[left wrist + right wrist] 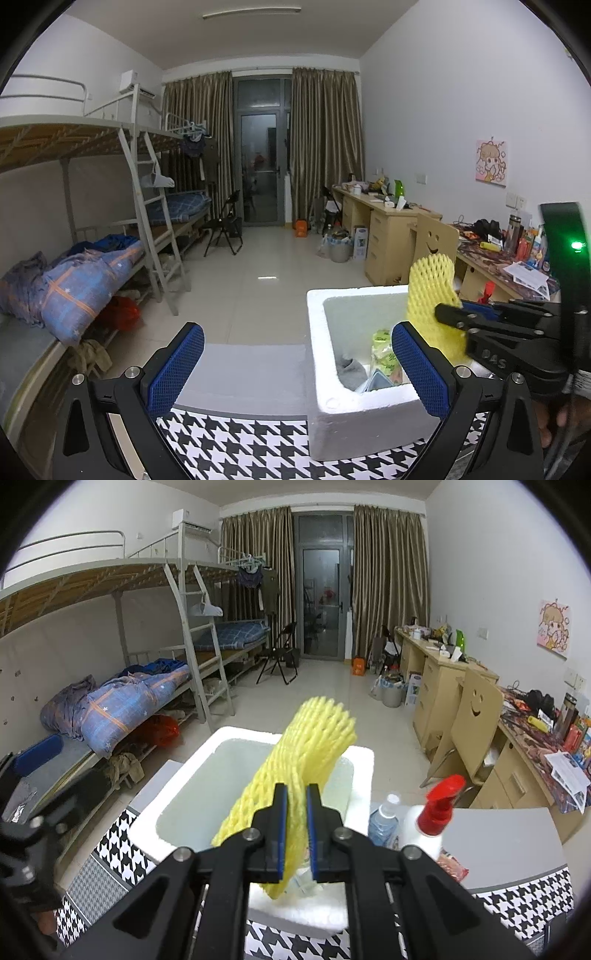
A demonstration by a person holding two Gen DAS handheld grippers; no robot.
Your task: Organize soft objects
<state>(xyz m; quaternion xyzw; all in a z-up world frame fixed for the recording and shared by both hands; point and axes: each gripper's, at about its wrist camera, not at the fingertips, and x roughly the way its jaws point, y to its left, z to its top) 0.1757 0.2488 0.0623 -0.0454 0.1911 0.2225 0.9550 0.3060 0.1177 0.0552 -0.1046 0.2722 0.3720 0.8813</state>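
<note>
1. Right gripper point(296, 830): its blue-padded jaws stand narrowly apart, with a yellow foam net sleeve point(295, 771) clamped between them. No earlier picture is given, so only the present grip is reported.
2. The sleeve stands tilted, its upper end leaning to the far right, above the open white foam box point(184, 771). Its lower end hangs below the jaws, over the near part of the box.
3. In the left wrist view, the same sleeve point(430, 295) shows at the right of the box point(317, 332), pinched by the right gripper point(448, 317) reaching in from the right.
4. Left gripper point(295, 369): jaws spread wide, nothing between the pads. Its right pad point(421, 369) lies in front of the near right corner of the box; its left pad point(177, 365) is well apart from the box, over the table.
5. Box contents seen from the left wrist: a grey sock point(349, 369) and green-printed packets point(384, 350) at the bottom.
6. The box rests on a houndstooth tablecloth point(240, 443).
7. Right of the box, in the right wrist view: a clear water bottle point(384, 818) and a white spray bottle with a red trigger point(432, 816), side by side.
8. Far surroundings: bunk beds point(147, 686) at left, wooden desks point(443, 686) at right, curtains at the far wall.
</note>
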